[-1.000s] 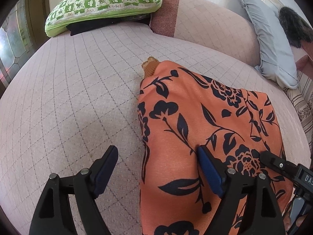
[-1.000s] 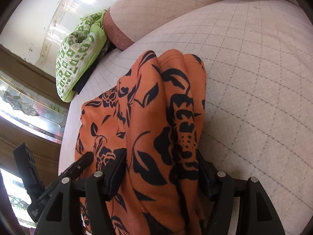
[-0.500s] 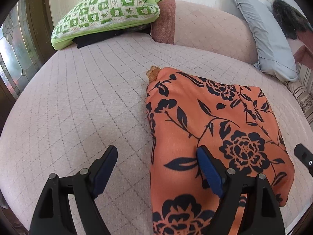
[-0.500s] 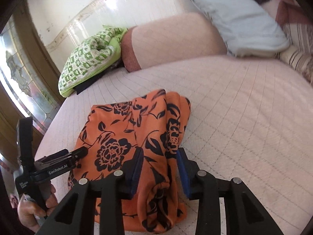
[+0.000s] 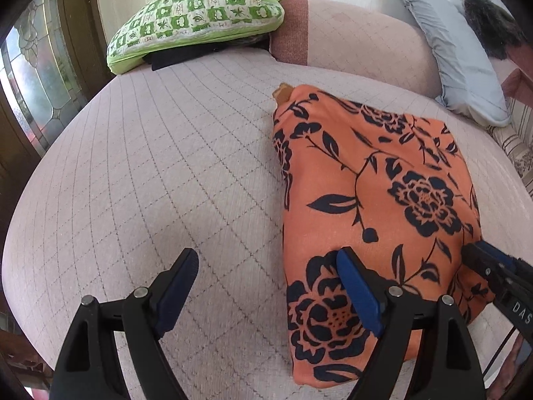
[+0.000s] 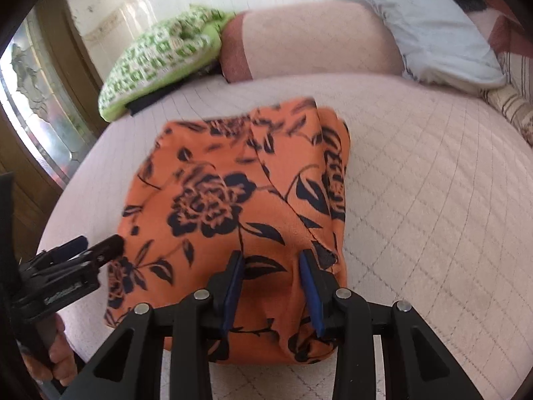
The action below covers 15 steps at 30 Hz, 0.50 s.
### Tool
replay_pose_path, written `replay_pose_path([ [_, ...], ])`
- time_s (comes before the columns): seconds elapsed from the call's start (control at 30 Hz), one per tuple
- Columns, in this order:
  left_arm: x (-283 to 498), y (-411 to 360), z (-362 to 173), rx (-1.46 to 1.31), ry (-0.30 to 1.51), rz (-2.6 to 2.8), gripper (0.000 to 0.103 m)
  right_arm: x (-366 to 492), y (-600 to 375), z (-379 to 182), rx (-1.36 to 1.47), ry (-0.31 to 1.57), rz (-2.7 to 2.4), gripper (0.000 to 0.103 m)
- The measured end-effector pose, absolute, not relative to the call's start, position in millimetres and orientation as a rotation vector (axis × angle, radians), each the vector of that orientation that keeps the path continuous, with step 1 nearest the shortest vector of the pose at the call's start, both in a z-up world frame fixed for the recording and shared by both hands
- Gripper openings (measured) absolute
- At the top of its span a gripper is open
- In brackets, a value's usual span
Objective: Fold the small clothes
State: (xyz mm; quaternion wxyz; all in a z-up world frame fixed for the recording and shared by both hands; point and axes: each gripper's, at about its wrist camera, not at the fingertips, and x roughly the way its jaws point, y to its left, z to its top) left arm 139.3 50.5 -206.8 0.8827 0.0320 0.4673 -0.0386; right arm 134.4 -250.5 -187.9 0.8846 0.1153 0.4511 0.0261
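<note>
Where the quilted pink sofa seat (image 5: 160,166) curves toward the camera, a folded orange garment with black flowers (image 5: 376,193) lies flat near the front edge. From the left wrist view, the left gripper (image 5: 266,273) hovers with its jaws spread wide and holds nothing; one blue-padded finger sits over bare cushion, the other over the garment's near left part. From the right wrist view, the right gripper (image 6: 271,280) has its jaws drawn partway together, a raised ridge of the cloth between the pads; whether they pinch it, I cannot tell. Behind the garment lie a green checked cushion (image 5: 200,13) on a dark item, the pink backrest (image 6: 316,40), and a pale blue pillow (image 5: 456,53). A stained-glass door (image 5: 30,76) stands at far left.
</note>
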Motion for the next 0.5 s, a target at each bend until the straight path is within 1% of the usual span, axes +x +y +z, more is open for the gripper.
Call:
replay_pose_path([
  [0.03,140.0,48.4,-210.6,0.095,0.97,-0.073,0.09,135.1,-248.7,-189.0,0.225,0.938,0.051,0.038],
  [0.13,142.3,41.9,-220.7,0.164,0.971,-0.077,0.091,135.7,-242.4,-192.2,0.177,0.932,0.042,0.038],
  [0.23,145.6,48.5,-221.1,0.132,0.992,-0.091,0.093,131.7,-244.5,-190.4,0.197,0.922,0.043,0.038],
  [0.33,135.5,61.5,-212.8,0.065,0.99,-0.093,0.093,117.4,-249.2,-180.2,0.228,0.88,0.036,0.038],
  [0.4,121.0,62.1,-205.7,0.09,0.964,-0.074,0.093,101.6,-249.7,-169.3,0.24,0.82,0.042,0.038],
  [0.5,94.7,57.8,-186.4,0.162,0.919,-0.047,0.093,81.5,-246.4,-157.0,0.248,0.783,0.063,0.038],
])
